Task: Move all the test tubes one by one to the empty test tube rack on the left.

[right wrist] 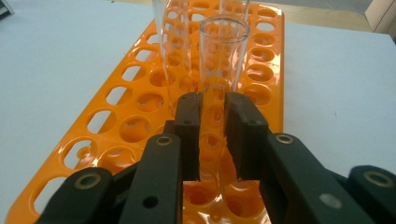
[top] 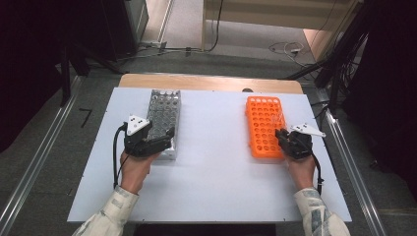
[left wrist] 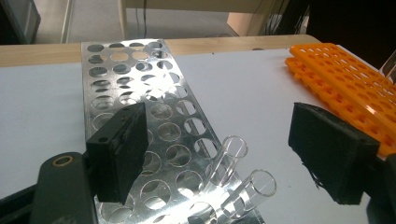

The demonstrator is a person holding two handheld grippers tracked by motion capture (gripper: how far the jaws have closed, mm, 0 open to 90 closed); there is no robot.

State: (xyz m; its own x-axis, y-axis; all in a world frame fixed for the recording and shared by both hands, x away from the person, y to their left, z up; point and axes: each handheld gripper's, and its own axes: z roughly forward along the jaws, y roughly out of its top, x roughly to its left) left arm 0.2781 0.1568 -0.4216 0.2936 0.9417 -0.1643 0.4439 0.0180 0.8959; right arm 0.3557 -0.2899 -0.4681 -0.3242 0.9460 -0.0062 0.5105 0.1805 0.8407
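A silver metal rack [top: 163, 114] lies left on the white table, and an orange plastic rack [top: 264, 125] lies right. My left gripper [top: 167, 137] hovers over the silver rack's near end. In the left gripper view it [left wrist: 224, 154] stands wide open around two clear glass tubes [left wrist: 231, 158] that lean in the near holes of the silver rack [left wrist: 135, 93]. My right gripper [top: 282, 135] is at the orange rack's near right corner. In the right gripper view it [right wrist: 212, 105] is shut on an upright glass tube [right wrist: 223, 60] standing in the orange rack [right wrist: 135, 107].
Two more glass tubes [right wrist: 170, 46] stand in the orange rack just beyond the held one. The white table top [top: 211, 162] is bare between the racks. The wooden table edge [top: 206, 81] runs along the back, with floor cables beyond.
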